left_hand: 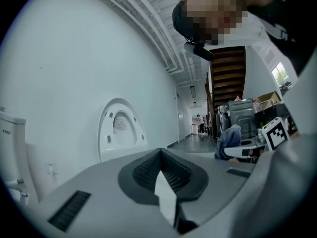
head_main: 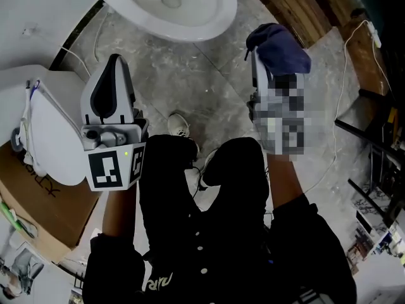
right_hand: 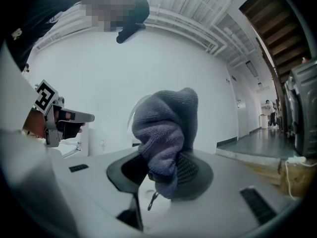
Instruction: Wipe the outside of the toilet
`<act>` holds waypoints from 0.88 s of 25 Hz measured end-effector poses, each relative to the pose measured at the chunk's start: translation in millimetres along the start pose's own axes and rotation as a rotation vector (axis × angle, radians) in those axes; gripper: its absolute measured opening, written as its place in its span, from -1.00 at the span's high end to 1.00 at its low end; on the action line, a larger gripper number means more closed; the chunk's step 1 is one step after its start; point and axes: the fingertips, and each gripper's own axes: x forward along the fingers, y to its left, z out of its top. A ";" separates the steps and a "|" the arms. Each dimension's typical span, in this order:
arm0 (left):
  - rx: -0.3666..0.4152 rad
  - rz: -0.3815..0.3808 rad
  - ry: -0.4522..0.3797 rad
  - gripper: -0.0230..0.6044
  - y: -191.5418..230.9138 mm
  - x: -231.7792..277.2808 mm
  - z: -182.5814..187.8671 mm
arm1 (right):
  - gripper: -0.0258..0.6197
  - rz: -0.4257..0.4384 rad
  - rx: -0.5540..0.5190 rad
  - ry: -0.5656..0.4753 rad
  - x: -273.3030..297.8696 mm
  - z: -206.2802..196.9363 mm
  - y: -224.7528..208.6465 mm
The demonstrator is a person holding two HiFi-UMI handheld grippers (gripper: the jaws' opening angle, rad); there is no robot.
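The white toilet bowl [head_main: 171, 5] stands at the top of the head view, ahead of both grippers. My left gripper [head_main: 114, 61] points toward it from the left and is shut, its pads meeting with nothing between them [left_hand: 161, 155]. My right gripper [head_main: 256, 56] is held to the right of the bowl, shut on a dark blue knitted cloth [head_main: 278, 49]. In the right gripper view the cloth [right_hand: 166, 133] bunches up above the jaws and hangs over the pads. Neither gripper touches the toilet.
A detached white toilet seat [head_main: 54, 138] lies at the left beside a cardboard box [head_main: 44, 208]; it shows against the wall [left_hand: 119, 133] in the left gripper view. Wooden stairs [head_main: 297, 5] and a white cable [head_main: 345, 75] are at the right. My shoe [head_main: 179, 125] is on the marbled floor.
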 end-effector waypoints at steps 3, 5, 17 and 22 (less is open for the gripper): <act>0.008 -0.007 -0.002 0.89 0.5 4.4 -26.1 | 0.57 0.008 -0.006 -0.007 3.6 -25.7 3.8; 0.017 -0.014 -0.007 0.89 0.1 7.6 -42.5 | 0.56 0.008 -0.012 -0.014 5.4 -42.3 5.5; 0.065 -0.058 -0.055 0.89 6.4 11.5 -123.5 | 0.56 0.040 0.021 -0.042 7.6 -135.9 24.4; 0.075 -0.061 -0.080 0.89 12.7 10.1 -147.3 | 0.56 0.055 0.026 -0.041 11.2 -161.9 34.6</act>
